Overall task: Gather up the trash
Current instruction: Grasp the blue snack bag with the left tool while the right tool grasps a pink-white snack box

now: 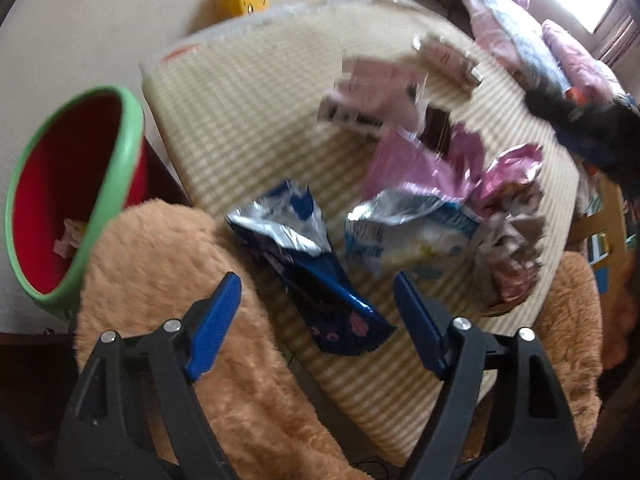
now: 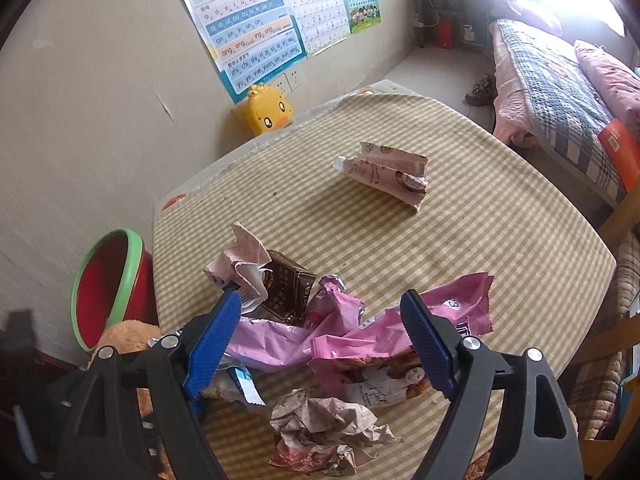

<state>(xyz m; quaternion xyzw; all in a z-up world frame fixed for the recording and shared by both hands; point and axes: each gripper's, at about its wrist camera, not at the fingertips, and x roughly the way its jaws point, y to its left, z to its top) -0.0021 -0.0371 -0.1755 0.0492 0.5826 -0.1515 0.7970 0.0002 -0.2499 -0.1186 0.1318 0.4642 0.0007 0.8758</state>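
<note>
My left gripper (image 1: 316, 300) has its fingers spread over the blue wrapper (image 1: 320, 280) at the tabletop's (image 1: 248, 128) near edge, so a shallow pinch may slip off the foil or push it overboard.

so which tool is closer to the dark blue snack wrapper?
Left. The left tool is open right above the dark blue snack wrapper, which lies between its fingers. The right tool is open over the pink wrapper, further along the table.
</note>
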